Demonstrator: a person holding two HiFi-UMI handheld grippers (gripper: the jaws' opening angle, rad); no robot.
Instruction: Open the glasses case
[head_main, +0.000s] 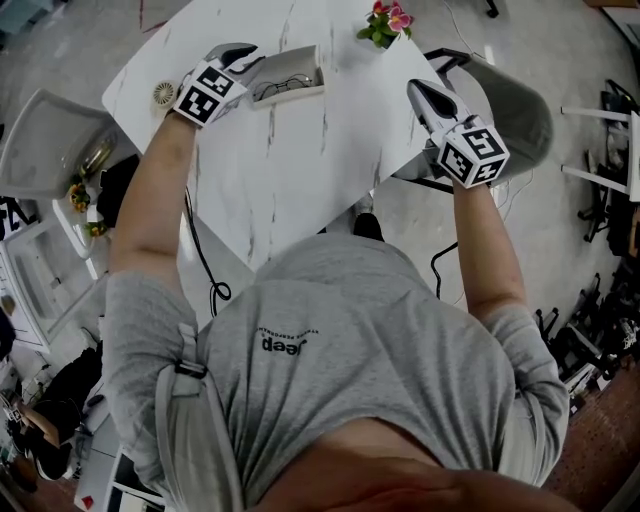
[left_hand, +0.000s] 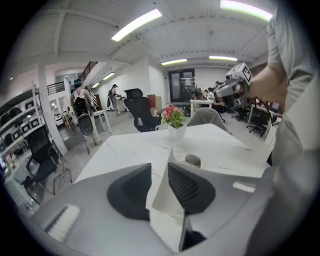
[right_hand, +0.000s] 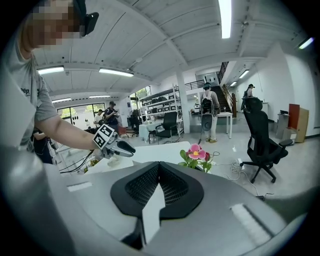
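**A:** Where is the grey rectangular glasses case (head_main: 287, 78)?

**B:** It lies on the far part of the white, grey-veined marble-look table (head_main: 290, 170). It is open with its inside facing up, and a pair of thin-framed spectacles (head_main: 280, 87) shows in it.

**A:** And the person's left gripper (head_main: 252, 58)?

**B:** Its tips sit just beside the case's left end; the head view does not settle whether they touch it. In the left gripper view its dark ribbed pads (left_hand: 186, 186) stand a little apart. Only bare tabletop shows in the narrow gap between them.

**A:** The right gripper (head_main: 422, 90)?

**B:** It hangs over the table's right edge, well apart from the case. Its black ribbed pads (right_hand: 142, 186) are pressed together at the tips and pinch nothing.

**A:** What else is on the table?

**B:** A small pink-flowered plant in a white pot (left_hand: 175, 125) stands near the far corner, to the right of the case. A small round white slotted disc (head_main: 164, 94) lies near the left corner, just beside the left gripper's marker cube (head_main: 208, 92).

**A:** And around the table?

**B:** A grey shell chair (head_main: 525, 115) stands on the right, beyond the right gripper, and a light grey chair (head_main: 40, 140) stands on the left. The person wears a grey T-shirt (head_main: 350, 340), with both bare forearms stretched forward.
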